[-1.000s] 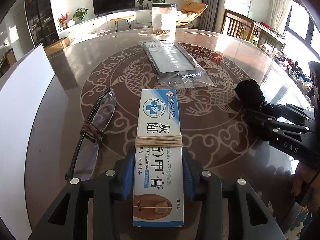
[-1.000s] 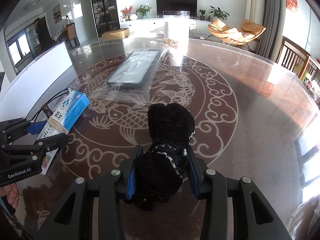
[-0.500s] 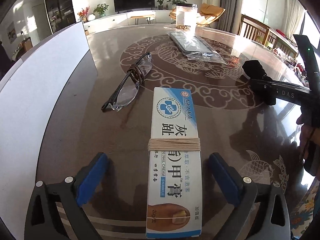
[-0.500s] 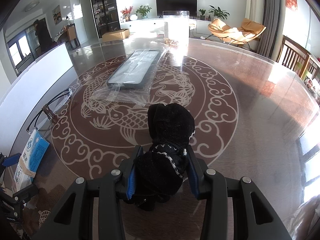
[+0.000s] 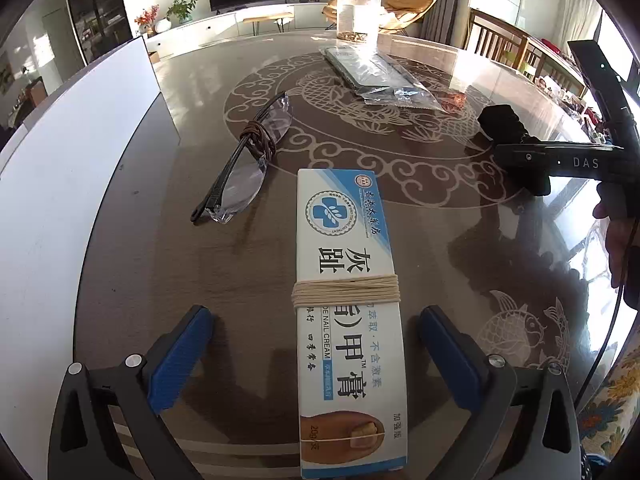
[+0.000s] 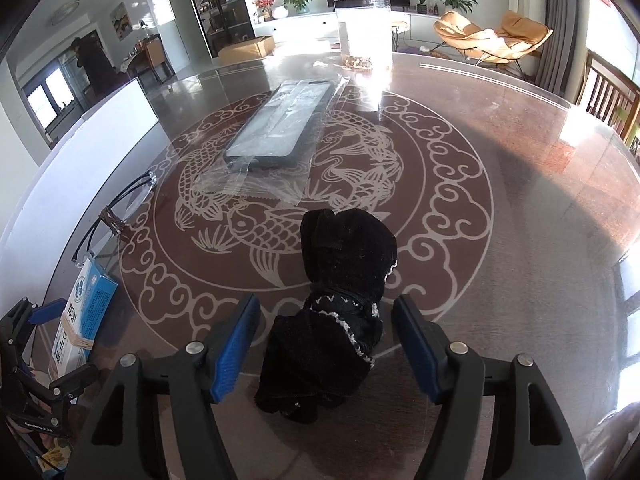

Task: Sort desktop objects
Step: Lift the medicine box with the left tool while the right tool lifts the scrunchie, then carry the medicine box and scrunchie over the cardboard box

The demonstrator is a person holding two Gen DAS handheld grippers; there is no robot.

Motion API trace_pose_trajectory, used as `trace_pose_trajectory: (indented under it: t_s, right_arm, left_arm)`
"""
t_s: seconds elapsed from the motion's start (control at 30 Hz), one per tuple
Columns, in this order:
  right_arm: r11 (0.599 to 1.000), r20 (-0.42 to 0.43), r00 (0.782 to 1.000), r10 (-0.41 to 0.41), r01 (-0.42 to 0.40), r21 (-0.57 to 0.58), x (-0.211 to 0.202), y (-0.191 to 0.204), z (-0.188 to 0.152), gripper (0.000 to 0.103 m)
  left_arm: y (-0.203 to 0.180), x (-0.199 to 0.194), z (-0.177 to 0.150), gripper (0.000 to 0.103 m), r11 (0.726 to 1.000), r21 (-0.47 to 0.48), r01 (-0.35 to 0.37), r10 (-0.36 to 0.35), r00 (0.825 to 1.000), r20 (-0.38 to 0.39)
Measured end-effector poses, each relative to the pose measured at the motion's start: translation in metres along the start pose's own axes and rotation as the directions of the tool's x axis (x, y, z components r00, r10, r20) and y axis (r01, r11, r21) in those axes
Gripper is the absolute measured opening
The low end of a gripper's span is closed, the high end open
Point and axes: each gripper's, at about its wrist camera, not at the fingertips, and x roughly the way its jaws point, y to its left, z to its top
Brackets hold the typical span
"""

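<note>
Now both tools are let go. Left tool [image 5: 316,344]: jaws spread wide, well clear of the nail cream box [image 5: 346,300] on both sides; a second ago the blue pads were clamped on it. Box lies flat on the worktop [image 5: 460,216], lengthwise up the centre of the left view, string wrapped round its middle. It has also gone from over the fish pattern to the lower left of the right view, by the white board [image 6: 80,148], just below the glasses [image 5: 250,164].

Right tool [image 6: 326,344]: jaws have just been opening. Black cloth bundle [image 6: 336,312] sits between them, gaps visible either side, pads not pressing; half a second back they still squeezed it. Bundle rests at the lower edge of the round pattern, bottom centre of the right view; in the left view it sits at the right, partly behind the right tool.

Unchanged: glasses with brown cord on the bridge lie left of the pattern, bagged phone case [image 6: 280,124] in the centre, clear jar [image 6: 364,34] at the far edge.
</note>
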Motion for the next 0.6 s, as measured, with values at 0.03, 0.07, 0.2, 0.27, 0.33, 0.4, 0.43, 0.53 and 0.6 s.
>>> trace_pose_trajectory:
  t_s: [0.03,0.07,0.2,0.27,0.33,0.4,0.43,0.53,0.6]
  right_arm:
    - [1.0,-0.024,1.0,-0.014,0.013,-0.017,0.002,0.002,0.003,0.077]
    - [0.999,-0.051,0.998,-0.042,0.04,-0.032,0.005,0.004,0.005,0.077]
    - [0.996,-0.085,0.995,-0.06,0.054,-0.072,-0.004,0.012,0.006,0.038]
    - [0.996,-0.077,0.996,-0.035,0.029,-0.08,-0.016,0.019,0.0,0.038]
    - [0.996,-0.068,0.998,0.014,-0.02,-0.089,-0.032,0.029,-0.011,0.038]
    - [0.992,-0.067,0.996,0.066,-0.073,-0.1,-0.045,0.043,-0.023,0.038]
    - [0.989,-0.069,0.994,0.082,-0.09,-0.114,-0.049,0.051,-0.029,0.038]
    - [0.98,-0.084,0.988,0.129,-0.14,-0.141,-0.056,0.073,-0.045,0.038]
    - [0.974,-0.094,0.983,0.158,-0.171,-0.146,-0.058,0.085,-0.049,0.038]
  left_arm:
    - [0.0,0.001,0.001,0.103,1.0,0.002,0.001,-0.001,1.0,-0.014]
    - [0.0,0.001,0.002,0.103,1.0,0.007,0.005,-0.005,1.0,-0.02]
    - [0.005,-0.013,-0.005,0.052,0.999,0.03,0.019,-0.02,0.999,0.05]
    - [0.011,-0.017,-0.009,0.042,0.999,0.012,0.036,-0.037,0.998,0.05]
    - [0.017,-0.022,-0.018,0.041,0.998,-0.014,0.055,-0.054,0.997,0.062]
    - [0.02,-0.027,-0.026,0.041,0.997,-0.03,0.067,-0.065,0.995,0.07]
    - [0.02,-0.029,-0.03,0.041,0.996,-0.039,0.08,-0.077,0.994,0.073]
    - [0.018,-0.036,-0.035,0.041,0.995,-0.044,0.091,-0.087,0.993,0.085]
    - [0.02,-0.044,-0.034,0.041,0.993,-0.051,0.102,-0.096,0.99,0.1]
